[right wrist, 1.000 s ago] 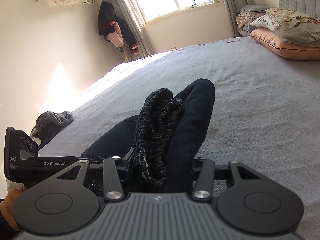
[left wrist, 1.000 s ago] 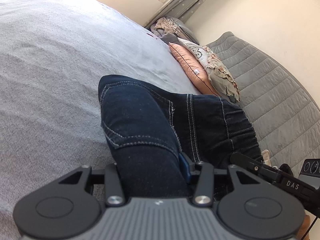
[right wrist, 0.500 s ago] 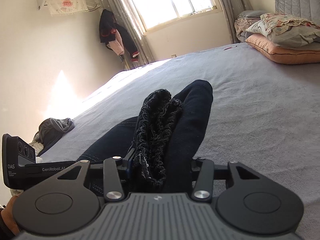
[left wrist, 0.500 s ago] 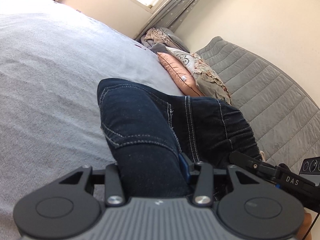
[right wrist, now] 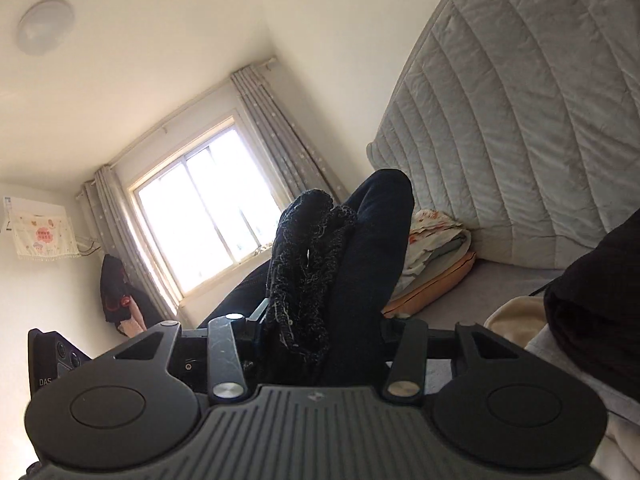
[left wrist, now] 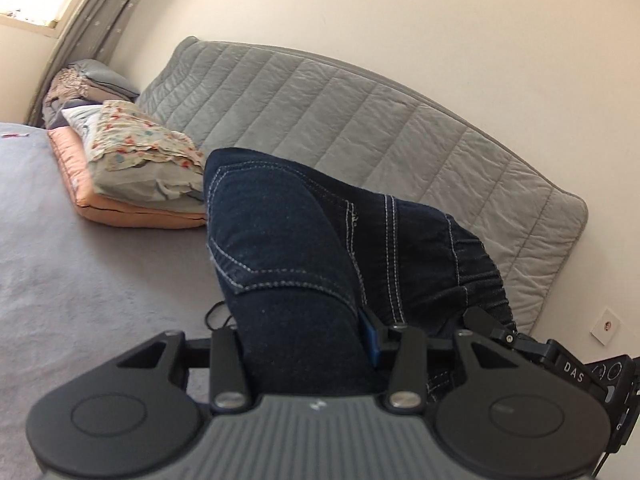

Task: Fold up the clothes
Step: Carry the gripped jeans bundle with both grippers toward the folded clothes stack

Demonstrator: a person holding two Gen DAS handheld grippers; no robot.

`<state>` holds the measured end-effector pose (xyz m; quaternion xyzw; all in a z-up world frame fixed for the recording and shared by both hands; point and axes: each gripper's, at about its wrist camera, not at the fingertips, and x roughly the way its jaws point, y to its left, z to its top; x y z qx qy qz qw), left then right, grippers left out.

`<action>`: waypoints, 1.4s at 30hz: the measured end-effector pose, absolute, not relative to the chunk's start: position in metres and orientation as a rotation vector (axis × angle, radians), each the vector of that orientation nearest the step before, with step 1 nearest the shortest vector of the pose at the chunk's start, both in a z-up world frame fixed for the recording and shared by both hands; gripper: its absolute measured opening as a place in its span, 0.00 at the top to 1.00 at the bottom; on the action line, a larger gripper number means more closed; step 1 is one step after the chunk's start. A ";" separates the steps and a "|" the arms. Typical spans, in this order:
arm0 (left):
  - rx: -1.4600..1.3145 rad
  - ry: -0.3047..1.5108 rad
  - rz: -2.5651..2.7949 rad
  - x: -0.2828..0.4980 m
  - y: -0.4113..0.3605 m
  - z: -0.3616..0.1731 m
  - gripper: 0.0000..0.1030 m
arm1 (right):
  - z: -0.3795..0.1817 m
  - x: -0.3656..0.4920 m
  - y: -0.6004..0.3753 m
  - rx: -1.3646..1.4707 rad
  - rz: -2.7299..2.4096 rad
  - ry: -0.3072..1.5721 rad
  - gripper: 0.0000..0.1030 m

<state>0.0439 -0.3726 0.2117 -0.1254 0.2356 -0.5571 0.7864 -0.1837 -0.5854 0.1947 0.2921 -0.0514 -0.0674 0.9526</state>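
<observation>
I am gripping the jeans [left wrist: 280,248] in both fingers, left [left wrist: 304,344] and right [right wrist: 316,332], bunched, above the bed [left wrist: 80,264]. Folding is looking midway, no flat fold showing

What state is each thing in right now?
Left tongs: shut on jeans.
Right tongs: shut on jeans.
Jeans: bunched, held at both ends.
Pillows: stacked on the bed.
Curtains: drawn open.
Window: bright, whether open unclear.

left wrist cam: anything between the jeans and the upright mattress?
Nothing: in the left wrist view the jeans overlap the mattress directly.
</observation>
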 end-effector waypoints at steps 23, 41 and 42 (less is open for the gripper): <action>0.132 0.700 -1.391 -0.038 -0.704 0.219 0.50 | 0.071 -0.321 -0.708 1.333 -0.806 -0.791 0.55; 0.052 0.381 -1.212 -0.094 -0.620 0.225 0.16 | 0.092 -0.340 -0.706 1.287 -0.930 -0.628 0.40; 0.034 0.374 -1.225 -0.097 -0.615 0.222 0.16 | 0.094 -0.341 -0.706 1.278 -0.938 -0.617 0.40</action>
